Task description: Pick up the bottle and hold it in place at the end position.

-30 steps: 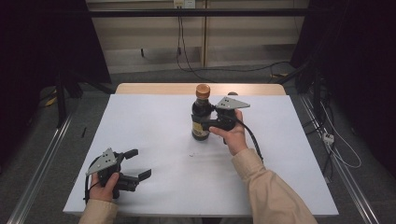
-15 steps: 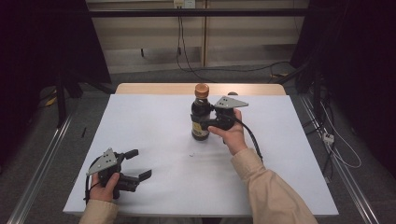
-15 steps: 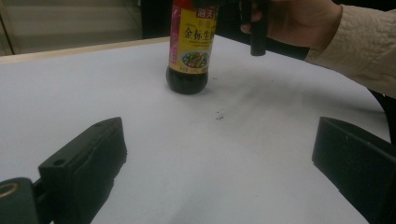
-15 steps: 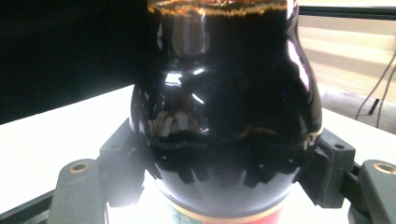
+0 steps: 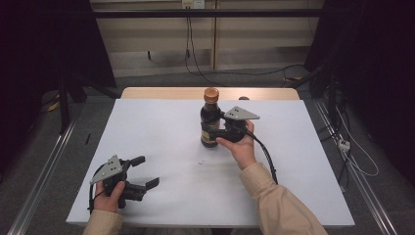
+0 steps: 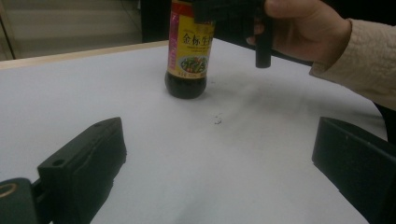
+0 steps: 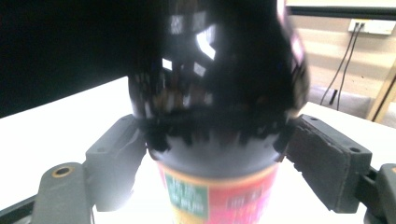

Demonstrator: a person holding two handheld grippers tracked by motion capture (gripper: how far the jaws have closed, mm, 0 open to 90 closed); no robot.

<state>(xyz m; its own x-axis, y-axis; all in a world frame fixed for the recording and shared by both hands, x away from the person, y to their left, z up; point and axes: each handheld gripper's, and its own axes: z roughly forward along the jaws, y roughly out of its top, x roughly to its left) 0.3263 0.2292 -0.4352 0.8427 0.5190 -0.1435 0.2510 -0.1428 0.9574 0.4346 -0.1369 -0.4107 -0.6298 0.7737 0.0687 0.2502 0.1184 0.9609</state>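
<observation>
Dark glass sauce bottle (image 5: 210,122) with an orange cap stands upright on the white table (image 5: 161,132), far side of centre. Right gripper (image 5: 221,133) has just been opening, jaws flanking it, likely releasing. Left gripper (image 5: 146,171), open and empty, rests well nearer than the bottle.

bottle (image 7: 219,93) blurred, top cut off

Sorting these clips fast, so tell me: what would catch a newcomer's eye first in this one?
The dark sauce bottle with its orange cap, upright near the far middle of the white table. The right gripper sits around its body; its jaws have just been opening, and in the right gripper view the pads seem to stand slightly off the glass. The left gripper rests wide open at the near left corner, nothing between its jaws.
</observation>
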